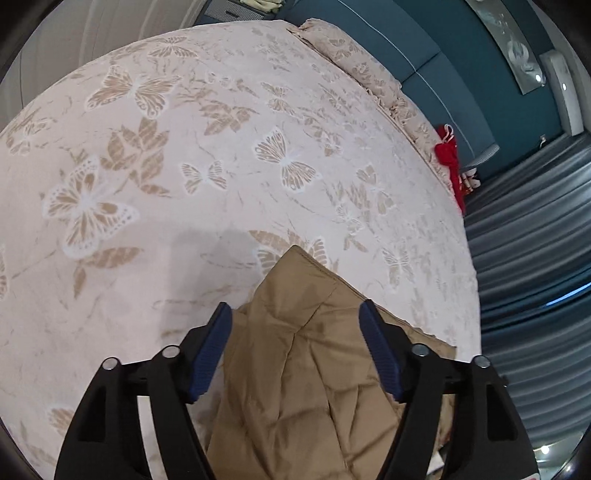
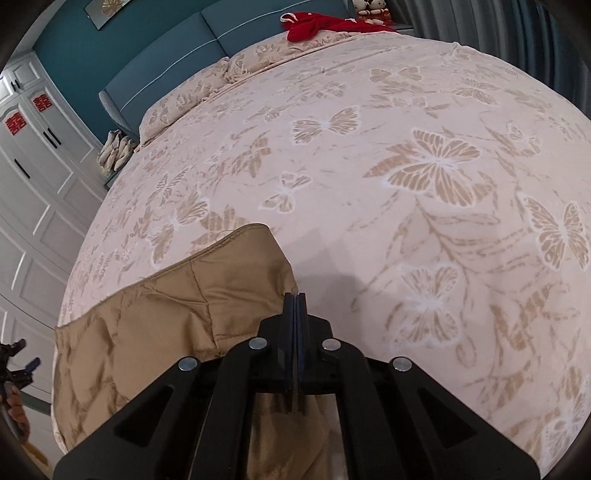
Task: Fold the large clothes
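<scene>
A tan quilted garment (image 1: 306, 369) lies on the bed's butterfly-print cover (image 1: 184, 184), near its front edge. My left gripper (image 1: 295, 314) is open, its blue pads on either side of the garment and above it. In the right wrist view the same garment (image 2: 166, 314) lies at the lower left. My right gripper (image 2: 295, 295) is shut, and tan fabric runs under its closed pads; it looks pinched on the garment's right edge. The other gripper (image 2: 18, 369) shows at the far left edge.
A red cloth (image 2: 314, 24) lies at the head of the bed by the teal headboard (image 2: 166, 66). White wardrobes (image 2: 33, 155) stand to the left. Grey curtains (image 1: 535, 258) hang along the bed's other side.
</scene>
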Motion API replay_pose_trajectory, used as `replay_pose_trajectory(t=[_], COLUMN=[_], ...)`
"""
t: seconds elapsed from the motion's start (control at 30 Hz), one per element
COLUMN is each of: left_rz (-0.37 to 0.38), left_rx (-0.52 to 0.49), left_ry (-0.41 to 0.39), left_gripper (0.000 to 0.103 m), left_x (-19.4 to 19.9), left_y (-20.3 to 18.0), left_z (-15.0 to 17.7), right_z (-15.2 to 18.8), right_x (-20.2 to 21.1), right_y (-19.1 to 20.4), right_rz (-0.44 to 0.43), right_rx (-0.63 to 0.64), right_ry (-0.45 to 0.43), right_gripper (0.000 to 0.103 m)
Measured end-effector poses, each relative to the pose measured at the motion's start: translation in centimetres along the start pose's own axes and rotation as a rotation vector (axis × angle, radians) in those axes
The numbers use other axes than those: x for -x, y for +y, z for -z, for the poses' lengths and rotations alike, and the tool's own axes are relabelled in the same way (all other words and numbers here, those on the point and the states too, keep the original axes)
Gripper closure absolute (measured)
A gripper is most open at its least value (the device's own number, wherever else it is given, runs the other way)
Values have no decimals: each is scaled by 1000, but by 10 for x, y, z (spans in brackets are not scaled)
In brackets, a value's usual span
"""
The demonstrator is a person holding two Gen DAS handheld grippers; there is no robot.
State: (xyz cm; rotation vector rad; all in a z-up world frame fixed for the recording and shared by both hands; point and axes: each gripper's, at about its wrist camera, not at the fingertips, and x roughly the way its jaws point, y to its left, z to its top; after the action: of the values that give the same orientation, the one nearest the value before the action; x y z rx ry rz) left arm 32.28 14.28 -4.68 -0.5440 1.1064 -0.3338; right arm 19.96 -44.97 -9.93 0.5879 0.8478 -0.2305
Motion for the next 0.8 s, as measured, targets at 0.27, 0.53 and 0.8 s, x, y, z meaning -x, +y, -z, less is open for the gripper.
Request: replay_pose_trajectory(t=[0.27, 0.53, 0.8], left_rz=[-75, -290, -359], left_rx=[-47, -302, -291], left_ry=[87, 25, -60], left_gripper=[36, 88, 87], left_x=[-88, -124, -146], left_y=[-2, -23, -11], left_z=[-5, 19, 30], right_z=[-18, -2, 16], right_x=[-21, -56, -78], right_y=[32, 39, 26], right_rz=[6, 195, 251], right_rx=[-11, 68, 66], right_ry=[38, 48, 50], right_gripper=[88, 103, 103])
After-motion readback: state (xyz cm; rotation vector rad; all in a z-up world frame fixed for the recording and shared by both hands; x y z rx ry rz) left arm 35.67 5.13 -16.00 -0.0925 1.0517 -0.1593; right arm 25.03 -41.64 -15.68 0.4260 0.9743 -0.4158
